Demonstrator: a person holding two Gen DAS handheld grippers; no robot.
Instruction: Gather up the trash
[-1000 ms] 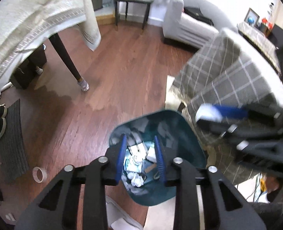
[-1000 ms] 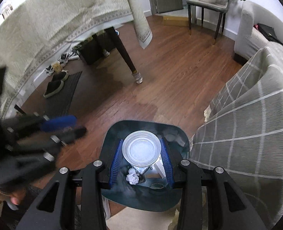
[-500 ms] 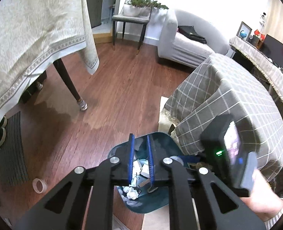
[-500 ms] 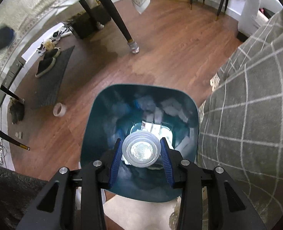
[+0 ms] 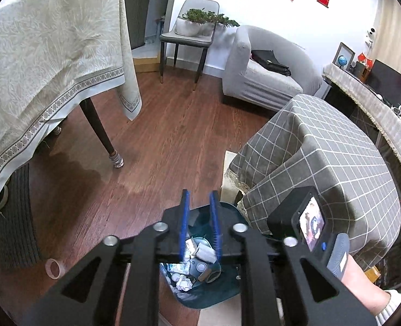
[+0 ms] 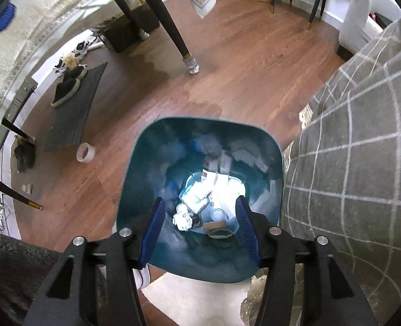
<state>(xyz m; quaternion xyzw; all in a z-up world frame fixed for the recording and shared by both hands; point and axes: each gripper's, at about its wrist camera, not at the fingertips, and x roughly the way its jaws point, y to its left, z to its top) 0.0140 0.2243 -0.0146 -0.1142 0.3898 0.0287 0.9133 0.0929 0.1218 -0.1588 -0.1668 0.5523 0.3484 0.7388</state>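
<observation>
A teal trash bin (image 6: 146, 163) stands on the wood floor, with crumpled paper (image 6: 182, 218), wrappers and a small round clear lid (image 6: 218, 213) at its bottom. My right gripper (image 6: 199, 201) hangs straight over the bin's mouth. Its jaws are opening and nothing is between them. My left gripper (image 5: 199, 194) is higher, above the bin's (image 5: 214, 298) near edge. Its blue pads stand a narrow gap apart and are opening, with nothing between them. A hand holding the other tool, its screen (image 5: 310, 221) lit, shows at the lower right of the left wrist view.
A roll of tape (image 6: 85, 152) lies on the floor left of the bin. A grey checked cloth (image 6: 363, 163) covers furniture right beside it. A cream-clothed table (image 5: 51, 68) with a dark leg (image 6: 173, 32) stands farther off, with a mat and shoes (image 6: 72, 108) beyond.
My right gripper came down over the bin holding the clear lid, then its jaws spread and the lid dropped in. My left gripper rose away from the bin with nothing in it.
</observation>
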